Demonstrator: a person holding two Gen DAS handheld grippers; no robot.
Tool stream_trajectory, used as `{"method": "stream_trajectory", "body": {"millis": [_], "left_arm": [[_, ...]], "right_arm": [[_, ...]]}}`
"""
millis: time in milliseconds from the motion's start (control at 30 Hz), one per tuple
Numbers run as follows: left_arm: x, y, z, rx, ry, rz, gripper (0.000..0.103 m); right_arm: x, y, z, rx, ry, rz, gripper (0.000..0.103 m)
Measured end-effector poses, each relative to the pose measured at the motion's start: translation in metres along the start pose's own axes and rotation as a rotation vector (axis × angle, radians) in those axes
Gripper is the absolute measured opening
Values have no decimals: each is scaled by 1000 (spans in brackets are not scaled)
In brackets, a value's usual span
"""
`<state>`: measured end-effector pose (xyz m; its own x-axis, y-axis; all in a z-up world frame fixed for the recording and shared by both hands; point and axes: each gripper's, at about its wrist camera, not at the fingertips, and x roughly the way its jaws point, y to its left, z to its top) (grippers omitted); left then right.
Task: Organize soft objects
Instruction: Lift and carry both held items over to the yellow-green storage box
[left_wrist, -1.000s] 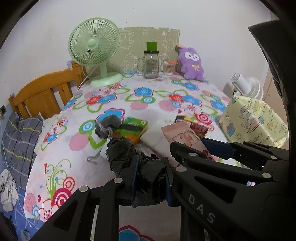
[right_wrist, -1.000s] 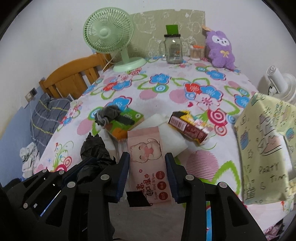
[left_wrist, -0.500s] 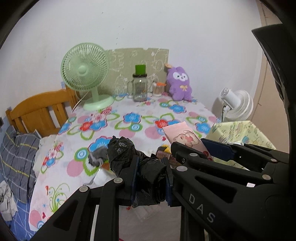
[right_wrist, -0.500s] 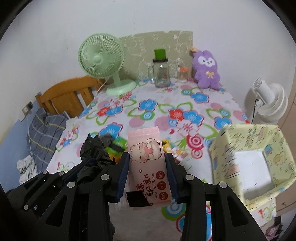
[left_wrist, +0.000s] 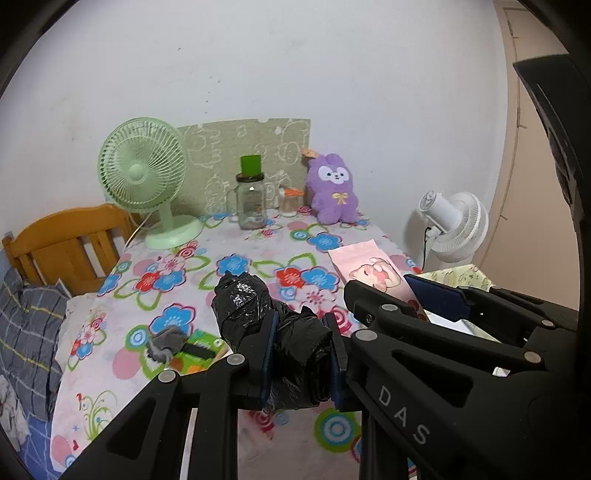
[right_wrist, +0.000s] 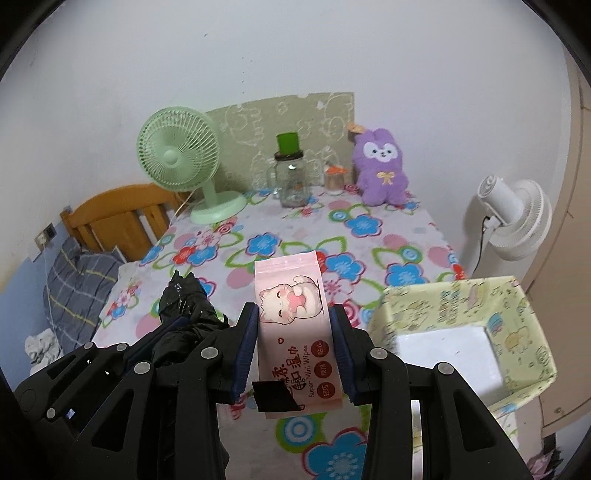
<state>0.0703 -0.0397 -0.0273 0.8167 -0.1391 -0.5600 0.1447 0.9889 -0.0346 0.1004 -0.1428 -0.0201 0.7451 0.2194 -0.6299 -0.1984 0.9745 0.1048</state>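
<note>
A green fan (left_wrist: 142, 173), a glass jar (left_wrist: 252, 201) and a purple bunny toy (left_wrist: 334, 192) stand far back on the flowery table (left_wrist: 258, 247). The left gripper (left_wrist: 301, 350) squeezes a crumpled black plastic bag (left_wrist: 273, 332); beside it the right gripper (right_wrist: 293, 347) pinches a pink wipes pack (right_wrist: 295, 317), both up above the table, next to the yellow box (right_wrist: 517, 332)

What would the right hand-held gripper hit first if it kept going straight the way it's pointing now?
Probably the flowered tablecloth. The right hand-held gripper, shut on the pink pack of wet wipes, points down at bare cloth short of the clear glass jar with the green lid. Depth is uncertain.
</note>
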Motion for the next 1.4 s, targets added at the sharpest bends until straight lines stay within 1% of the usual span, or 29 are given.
{"method": "stream_trajectory", "body": {"millis": [300, 833, 1133, 1400], "left_arm": [[10, -31, 13, 28, -16, -38, 23], [39, -86, 25, 78, -8, -123, 23], [61, -115, 25, 118, 22, -175, 23], [82, -135, 20, 141, 67, -204, 24]], "right_arm": [[-8, -37, 8, 22, -40, -47, 42], [-11, -99, 11, 40, -66, -139, 42], [-3, -132, 8, 74, -60, -193, 42], [10, -159, 0, 99, -32, -226, 42]]}}
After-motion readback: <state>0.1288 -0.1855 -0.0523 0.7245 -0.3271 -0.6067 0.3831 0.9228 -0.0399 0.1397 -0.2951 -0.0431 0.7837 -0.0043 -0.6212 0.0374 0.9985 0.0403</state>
